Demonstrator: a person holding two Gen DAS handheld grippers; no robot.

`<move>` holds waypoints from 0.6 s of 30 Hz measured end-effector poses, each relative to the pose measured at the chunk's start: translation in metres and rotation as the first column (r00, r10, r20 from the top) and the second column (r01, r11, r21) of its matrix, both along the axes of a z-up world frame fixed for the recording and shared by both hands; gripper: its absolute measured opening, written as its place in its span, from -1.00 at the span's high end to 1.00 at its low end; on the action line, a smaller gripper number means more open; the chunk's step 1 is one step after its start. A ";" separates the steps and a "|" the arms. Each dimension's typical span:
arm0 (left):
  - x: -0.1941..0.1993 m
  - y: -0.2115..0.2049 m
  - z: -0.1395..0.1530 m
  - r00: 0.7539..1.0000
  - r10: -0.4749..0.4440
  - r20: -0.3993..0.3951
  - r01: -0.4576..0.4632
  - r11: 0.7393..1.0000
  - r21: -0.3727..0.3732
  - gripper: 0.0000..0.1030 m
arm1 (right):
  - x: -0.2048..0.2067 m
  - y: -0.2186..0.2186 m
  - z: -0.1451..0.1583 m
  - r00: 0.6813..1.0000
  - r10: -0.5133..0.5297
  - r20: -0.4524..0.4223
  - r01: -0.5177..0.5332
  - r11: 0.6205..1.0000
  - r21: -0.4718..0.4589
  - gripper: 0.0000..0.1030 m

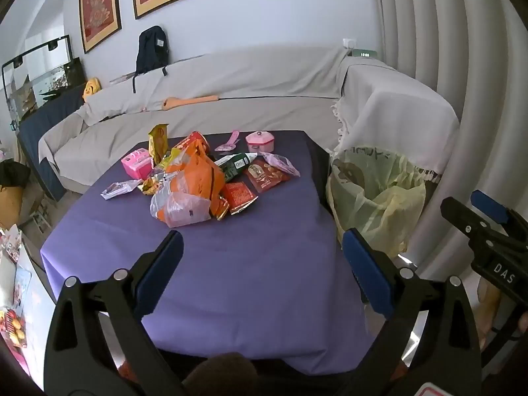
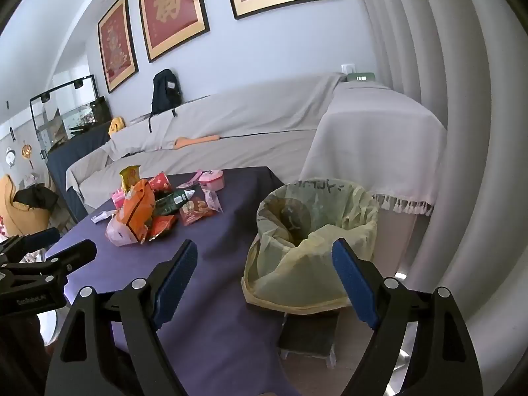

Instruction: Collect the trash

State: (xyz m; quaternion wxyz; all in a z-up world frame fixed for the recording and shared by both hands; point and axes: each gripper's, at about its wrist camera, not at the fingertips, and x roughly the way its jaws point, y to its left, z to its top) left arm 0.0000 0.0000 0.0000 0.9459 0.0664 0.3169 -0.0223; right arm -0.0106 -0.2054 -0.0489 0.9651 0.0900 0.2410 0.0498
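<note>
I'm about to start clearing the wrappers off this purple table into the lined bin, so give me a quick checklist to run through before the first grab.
1. Left tongs open and empty: ok.
2. Right tongs open and empty: ok.
3. Trash pile on the purple table in view and unobstructed: ok.
4. Bin beside the table, liner mouth open: ok.
5. Pink toy pot and pink toy register stand apart from the wrappers: not ok, the register touches the pile.
6. Room left in the bin: cannot tell.
</note>
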 end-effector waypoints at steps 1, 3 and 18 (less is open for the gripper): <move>0.000 0.000 0.000 1.000 0.000 -0.005 0.000 1.000 -0.006 -0.79 | 0.000 0.000 0.000 1.000 0.000 0.000 0.000 1.000 0.004 -0.55; 0.000 0.000 0.000 1.000 0.001 -0.001 -0.001 1.000 -0.002 -0.79 | 0.000 -0.001 0.000 1.000 -0.003 0.001 0.003 1.000 0.012 -0.55; -0.002 0.001 0.000 1.000 0.001 -0.004 -0.001 1.000 -0.005 -0.79 | -0.005 -0.008 0.001 1.000 -0.019 0.007 0.019 0.999 0.041 -0.55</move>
